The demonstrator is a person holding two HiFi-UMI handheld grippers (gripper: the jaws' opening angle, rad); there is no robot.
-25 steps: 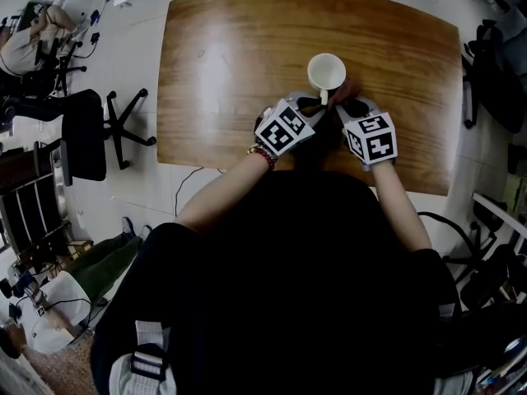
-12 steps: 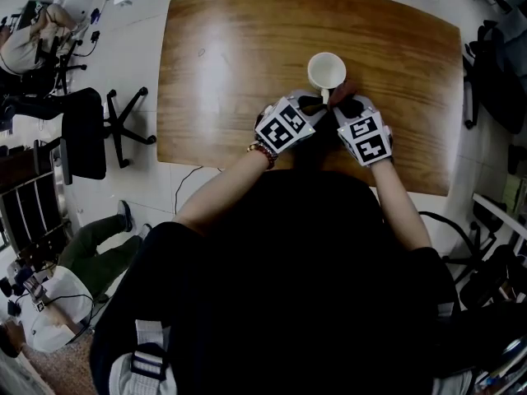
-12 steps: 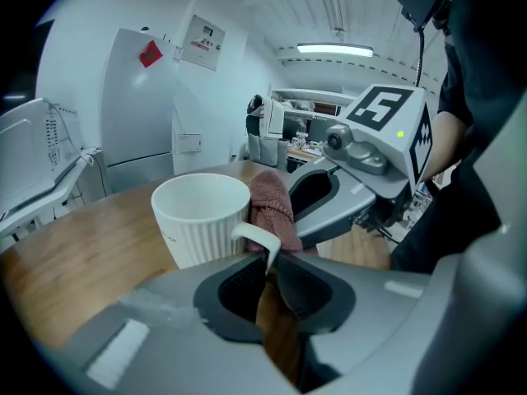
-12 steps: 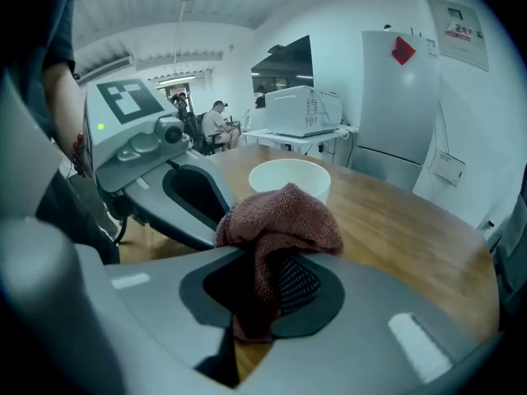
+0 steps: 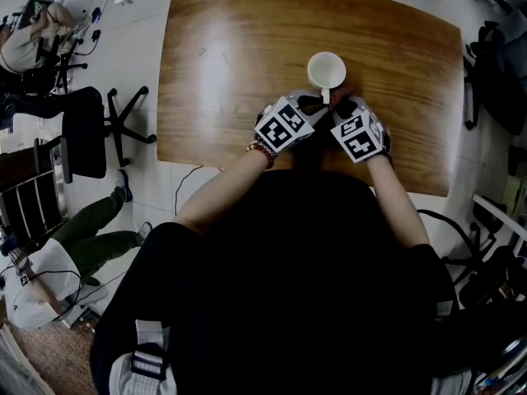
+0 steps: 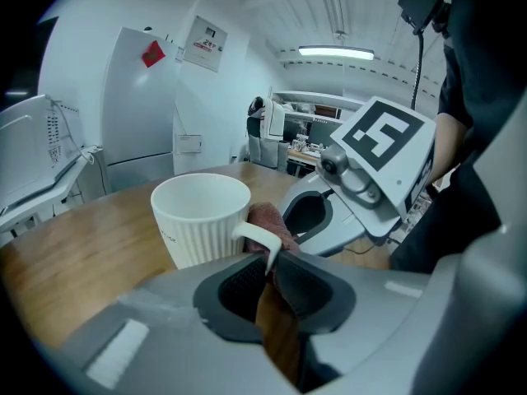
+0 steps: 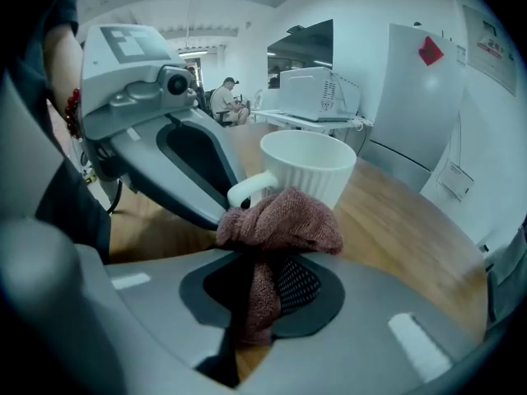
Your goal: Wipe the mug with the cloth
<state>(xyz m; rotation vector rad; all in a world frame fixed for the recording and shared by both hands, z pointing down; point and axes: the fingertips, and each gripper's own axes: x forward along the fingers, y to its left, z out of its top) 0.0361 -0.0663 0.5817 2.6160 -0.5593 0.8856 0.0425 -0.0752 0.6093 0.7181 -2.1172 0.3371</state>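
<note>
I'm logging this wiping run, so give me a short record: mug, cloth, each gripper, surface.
mug: white, ribbed, upright on the table
left gripper: shut on the mug's handle
right gripper: shut on the cloth
cloth: reddish-brown, bunched up beside the handle
table: bare wood

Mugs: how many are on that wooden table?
1: the white ribbed mug stands right of centre on the wooden table, its handle pinched by the left gripper. Nothing seems to hide another.
</note>
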